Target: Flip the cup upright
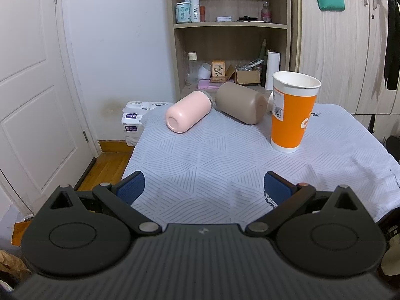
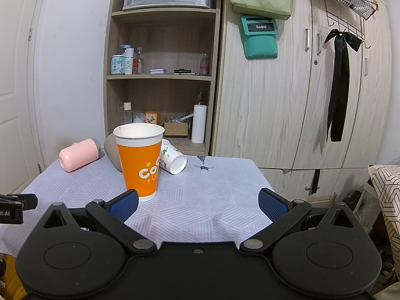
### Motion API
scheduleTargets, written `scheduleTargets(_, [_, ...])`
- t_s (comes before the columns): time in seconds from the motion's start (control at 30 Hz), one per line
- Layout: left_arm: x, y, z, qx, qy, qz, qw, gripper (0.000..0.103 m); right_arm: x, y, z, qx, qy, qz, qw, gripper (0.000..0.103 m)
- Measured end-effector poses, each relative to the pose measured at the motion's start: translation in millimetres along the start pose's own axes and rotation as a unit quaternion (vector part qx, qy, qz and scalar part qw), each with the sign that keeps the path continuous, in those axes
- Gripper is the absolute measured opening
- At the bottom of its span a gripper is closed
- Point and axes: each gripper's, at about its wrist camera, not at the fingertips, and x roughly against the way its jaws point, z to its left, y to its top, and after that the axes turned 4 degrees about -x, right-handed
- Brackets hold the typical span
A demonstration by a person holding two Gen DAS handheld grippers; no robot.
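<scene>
An orange paper cup (image 1: pixel 291 111) (image 2: pixel 139 160) stands upright on the table, mouth up. A pink cup (image 1: pixel 187 112) (image 2: pixel 78 158) lies on its side at the far left. A taupe cup (image 1: pixel 241 102) (image 2: pixel 112 152) lies on its side beside it, partly hidden behind the orange cup in the right wrist view. A white paper cup (image 2: pixel 172 160) with a green print lies on its side behind the orange cup. My left gripper (image 1: pixel 203 187) is open and empty over the near table. My right gripper (image 2: pixel 198 203) is open and empty, its left finger close to the orange cup's base.
The table carries a pale patterned cloth (image 1: pixel 212 165) (image 2: pixel 212 187). A wooden shelf unit (image 2: pixel 160 75) with bottles and boxes stands behind it, with wardrobe doors (image 2: pixel 287 100) to the right. Tissue packs (image 1: pixel 132 122) sit by the wall. Part of the left gripper (image 2: pixel 15 206) shows at the left edge.
</scene>
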Motion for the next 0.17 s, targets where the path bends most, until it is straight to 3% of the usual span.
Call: scheduleTargets(0.17, [0.7,0.0,0.5,0.001,0.002,-0.001,1.0000,0.103,0.2,0.2,-0.5,-0.001,-0.001,-0.001,1.000,0.103])
